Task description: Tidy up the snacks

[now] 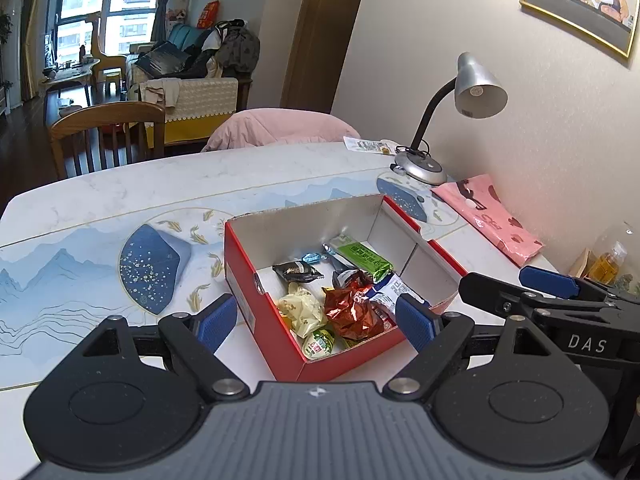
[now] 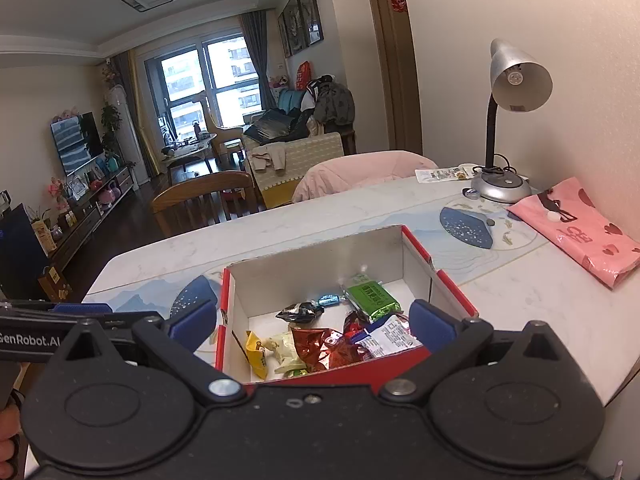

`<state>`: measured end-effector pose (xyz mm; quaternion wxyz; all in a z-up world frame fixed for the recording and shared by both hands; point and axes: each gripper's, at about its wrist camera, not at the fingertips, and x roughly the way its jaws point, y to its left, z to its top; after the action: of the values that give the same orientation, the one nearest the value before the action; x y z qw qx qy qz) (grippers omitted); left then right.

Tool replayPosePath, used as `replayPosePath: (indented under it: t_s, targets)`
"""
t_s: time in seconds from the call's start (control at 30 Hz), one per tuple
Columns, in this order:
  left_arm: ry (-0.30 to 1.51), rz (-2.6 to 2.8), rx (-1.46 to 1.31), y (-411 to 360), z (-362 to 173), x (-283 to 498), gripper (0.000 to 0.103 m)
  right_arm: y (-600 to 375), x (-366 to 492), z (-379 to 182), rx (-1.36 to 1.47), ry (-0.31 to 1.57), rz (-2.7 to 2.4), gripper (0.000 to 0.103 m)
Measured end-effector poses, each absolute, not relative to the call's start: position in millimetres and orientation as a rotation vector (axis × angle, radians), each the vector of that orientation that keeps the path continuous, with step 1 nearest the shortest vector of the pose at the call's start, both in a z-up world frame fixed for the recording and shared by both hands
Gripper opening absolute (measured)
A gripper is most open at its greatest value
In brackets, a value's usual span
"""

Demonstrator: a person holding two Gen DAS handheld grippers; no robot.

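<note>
Already the snacks lie heaped inside the red box; both the left gripper and right gripper hover spread, empty. Best descend straight, pinching one wrapper, avoiding the cardboard walls.

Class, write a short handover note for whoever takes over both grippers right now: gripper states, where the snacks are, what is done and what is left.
Left gripper: open, holding nothing, poised at the near edge of the red box.
Right gripper: open, holding nothing, above the same box's near edge.
Snacks: all visible ones lie loose inside the box, including the green bar, red foil pack, black wrapper and pale yellow pack.
Done: snacks are gathered in the box.
Left: likely nothing, or tidying them. The pink bag by the lamp lies untouched outside.
</note>
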<state>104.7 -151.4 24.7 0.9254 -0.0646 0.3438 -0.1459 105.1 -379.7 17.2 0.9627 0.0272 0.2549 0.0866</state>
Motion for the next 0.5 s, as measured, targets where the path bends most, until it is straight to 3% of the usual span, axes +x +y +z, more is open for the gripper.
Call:
replayPosePath:
  t_s: [0.5]
  targets:
    - [0.706, -0.298, -0.142, -148.1, 24.7, 107.8, 0.087, -373.8, 104.8, 15.4, 0.054, 0.522, 0.181, 0.103]
